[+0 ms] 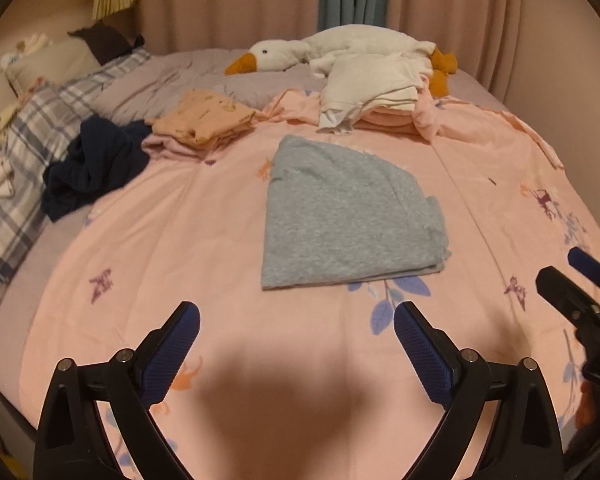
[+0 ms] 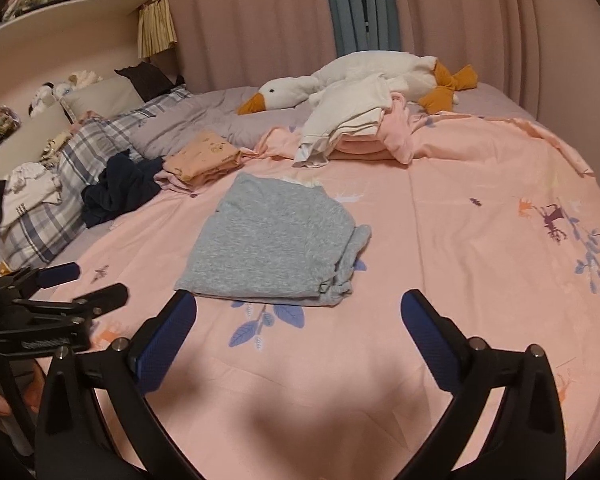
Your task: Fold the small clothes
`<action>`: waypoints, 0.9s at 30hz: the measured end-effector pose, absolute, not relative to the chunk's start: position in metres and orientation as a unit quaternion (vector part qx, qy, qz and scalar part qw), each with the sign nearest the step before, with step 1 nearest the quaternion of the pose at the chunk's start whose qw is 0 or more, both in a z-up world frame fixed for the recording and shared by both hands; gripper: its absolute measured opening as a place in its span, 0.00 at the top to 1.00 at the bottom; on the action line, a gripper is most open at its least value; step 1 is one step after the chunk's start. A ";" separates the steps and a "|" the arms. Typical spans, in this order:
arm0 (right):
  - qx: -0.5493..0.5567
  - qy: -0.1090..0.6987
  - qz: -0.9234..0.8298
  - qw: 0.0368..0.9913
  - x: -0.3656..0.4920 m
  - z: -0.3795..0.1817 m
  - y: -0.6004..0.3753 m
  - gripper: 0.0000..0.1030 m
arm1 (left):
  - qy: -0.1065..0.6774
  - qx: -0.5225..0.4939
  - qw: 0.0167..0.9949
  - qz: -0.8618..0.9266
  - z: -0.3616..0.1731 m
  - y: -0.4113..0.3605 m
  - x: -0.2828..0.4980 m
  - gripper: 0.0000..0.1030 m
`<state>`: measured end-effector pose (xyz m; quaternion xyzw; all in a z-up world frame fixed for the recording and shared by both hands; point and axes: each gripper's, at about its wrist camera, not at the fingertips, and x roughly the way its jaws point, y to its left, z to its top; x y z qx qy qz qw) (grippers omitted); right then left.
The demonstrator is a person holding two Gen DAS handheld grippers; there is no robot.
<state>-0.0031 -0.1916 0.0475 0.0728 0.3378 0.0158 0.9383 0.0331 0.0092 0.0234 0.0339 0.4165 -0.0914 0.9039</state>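
Both grippers hang over the pink bedspread (image 1: 180, 216) with jaws spread wide and nothing between them: the left gripper (image 1: 296, 316) and the right gripper (image 2: 299, 304) each sit just short of the folded grey garment (image 1: 348, 216). That garment lies flat in the middle of the bed, clear of both tools. Behind it sit an orange folded pile (image 1: 204, 118), a crumpled navy piece (image 1: 92, 168) and a toy goose (image 1: 340, 50).

- A white plush goose with an orange beak and feet (image 1: 340, 46) lies at the far side of the bed.
- A pink bedsheet printed with blue leaves and small animals (image 1: 480, 216) covers the near part of the bed.
- Blue-and-white plaid pillows (image 2: 80, 152) sit at the left.
- Pink floor-length curtains (image 2: 252, 20) hang behind, with a blue strip of curtain (image 2: 360, 4) between them.
- A white wall shelf (image 2: 60, 4) holds small items, too blurred to tell.
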 end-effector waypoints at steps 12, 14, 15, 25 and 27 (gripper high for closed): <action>0.083 0.358 -0.008 0.930 0.001 0.036 -0.197 0.00 | 0.422 0.039 0.903 -0.077 0.018 0.010 0.032 0.06; 0.082 0.359 -0.007 0.930 0.002 0.036 -0.196 0.00 | 0.420 0.040 0.903 -0.077 0.018 0.010 0.031 0.06; 0.082 0.360 -0.007 0.929 0.002 0.036 -0.196 0.00 | 0.419 0.041 0.903 -0.078 0.018 0.010 0.031 0.06; 0.080 0.364 0.000 0.928 0.005 0.036 -0.191 0.00 | 0.420 0.043 0.903 -0.083 0.019 0.011 0.029 0.06; 0.079 0.363 0.002 0.928 0.004 0.036 -0.189 0.00 | 0.419 0.044 0.903 -0.083 0.020 0.011 0.029 0.06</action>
